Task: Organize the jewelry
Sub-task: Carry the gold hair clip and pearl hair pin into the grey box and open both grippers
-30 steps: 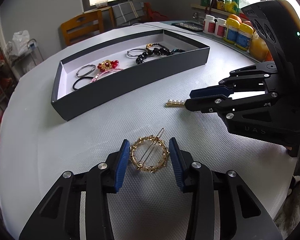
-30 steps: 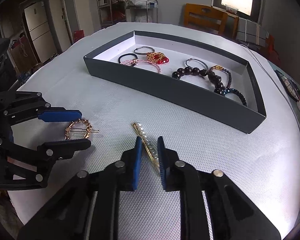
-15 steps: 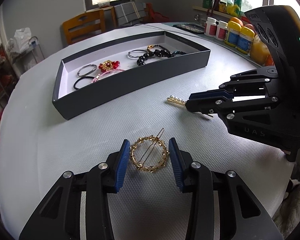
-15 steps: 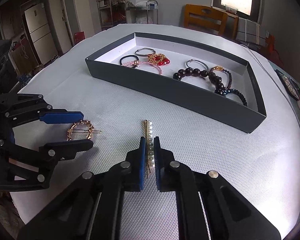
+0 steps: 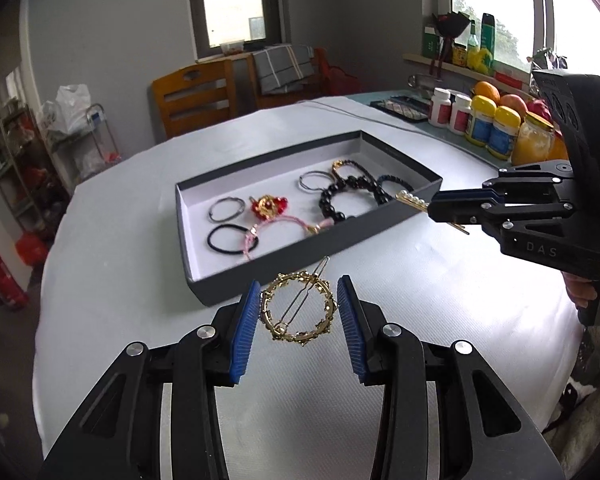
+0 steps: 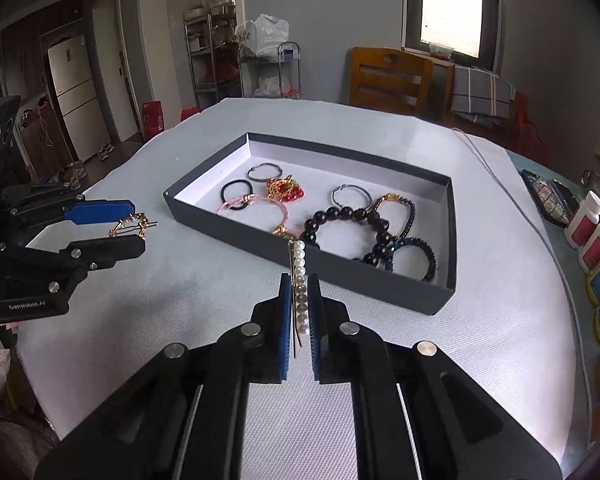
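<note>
Both grippers, the left gripper [image 5: 298, 312] clamped on the gold ring clip [image 5: 299, 308] and the right gripper [image 6: 299, 312] on the pearl hairpin [image 6: 300, 280], had been raised off the table [image 5: 440, 320] since a second earlier, so both pieces were judged ready for the tray [image 5: 388, 216].

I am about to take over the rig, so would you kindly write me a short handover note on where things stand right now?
Left tongs: closed on the round gold hair clip, held above the table.
Right tongs: closed on the pearl hair pin, also off the table, near the tray's front wall.
Tray: holds hair ties, rings, a red-and-gold piece and beaded bracelets.
Done: both last loose pieces gripped and raised.
Left: carry each over the tray wall, release inside, and withdraw.
</note>
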Tool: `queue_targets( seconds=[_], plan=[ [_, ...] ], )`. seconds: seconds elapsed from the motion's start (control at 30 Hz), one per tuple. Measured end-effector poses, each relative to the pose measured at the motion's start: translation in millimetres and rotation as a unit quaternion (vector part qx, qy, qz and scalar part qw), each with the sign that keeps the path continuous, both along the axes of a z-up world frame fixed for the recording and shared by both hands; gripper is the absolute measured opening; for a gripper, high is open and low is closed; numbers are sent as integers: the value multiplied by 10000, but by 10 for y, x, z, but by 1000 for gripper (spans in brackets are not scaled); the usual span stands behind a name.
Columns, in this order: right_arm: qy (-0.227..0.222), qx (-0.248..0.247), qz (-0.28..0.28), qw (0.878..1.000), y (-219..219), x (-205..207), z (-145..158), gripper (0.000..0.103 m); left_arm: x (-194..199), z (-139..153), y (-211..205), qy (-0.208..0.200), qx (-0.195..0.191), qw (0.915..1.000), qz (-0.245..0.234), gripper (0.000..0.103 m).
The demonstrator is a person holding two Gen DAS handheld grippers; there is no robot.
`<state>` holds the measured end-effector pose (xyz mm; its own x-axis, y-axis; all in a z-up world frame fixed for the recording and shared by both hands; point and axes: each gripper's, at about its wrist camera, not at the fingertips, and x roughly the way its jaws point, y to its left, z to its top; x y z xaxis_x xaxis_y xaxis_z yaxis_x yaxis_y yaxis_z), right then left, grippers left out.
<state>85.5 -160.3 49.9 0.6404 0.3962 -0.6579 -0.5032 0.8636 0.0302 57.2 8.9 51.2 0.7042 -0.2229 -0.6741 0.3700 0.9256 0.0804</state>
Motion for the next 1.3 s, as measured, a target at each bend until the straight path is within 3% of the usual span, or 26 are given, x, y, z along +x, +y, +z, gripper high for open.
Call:
queue_targets(
  seconds=[0.3,0.7,0.9,1.3],
  plan=[
    [-71,145,-197,9997,-38,582,240,8,678,228,-59,-129,58,9999,46,42],
    [345,302,-592,9972,-12,1604,196,8,1803,27,-164,354,-219,9987,308,42],
    [587,294,-697,9954,-68,1890,53,8,2081,-119,-342,620,-376,9965,427,42],
    [1043,-44,-1028,9892,-355,2031,-297,8,2270,-480,-586,1140,151,9923,467,42]
  ],
)
